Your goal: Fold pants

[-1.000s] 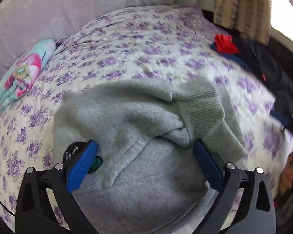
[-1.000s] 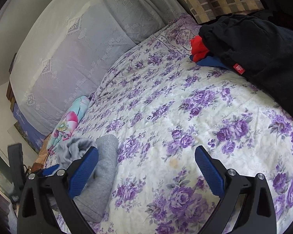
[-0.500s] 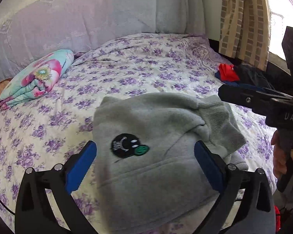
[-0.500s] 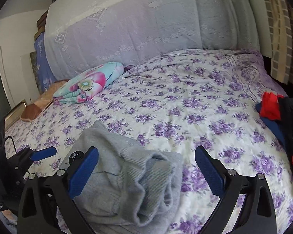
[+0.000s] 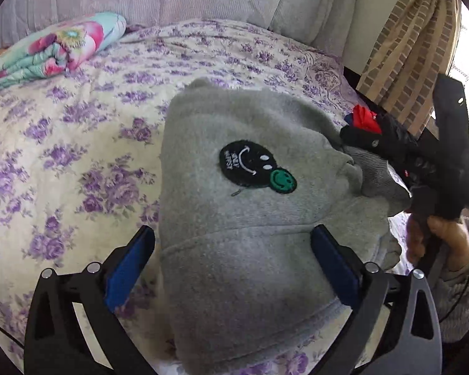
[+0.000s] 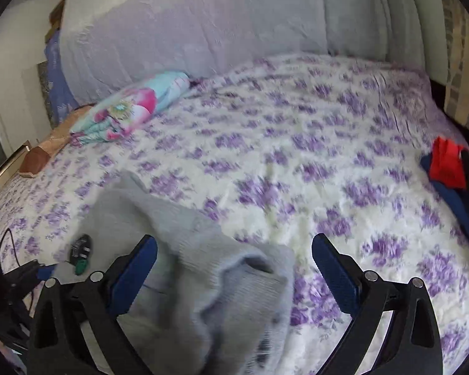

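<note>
Pants (image 5: pixel 250 218) in a gray heap on floral bedspread (image 5: pixel 78 156); both grippers' fingers apart

Only lettering in sight: white text curving along one edge of the black round patch (image 5: pixel 248 167) on the grey pants (image 5: pixel 234 250), ahead of the left gripper (image 5: pixel 233 265) and between its spread blue fingers. Upside down from here and too small to make out. Same patch (image 6: pixel 81 247), seen left of the right gripper (image 6: pixel 234 265), blurred beyond reading.
</note>
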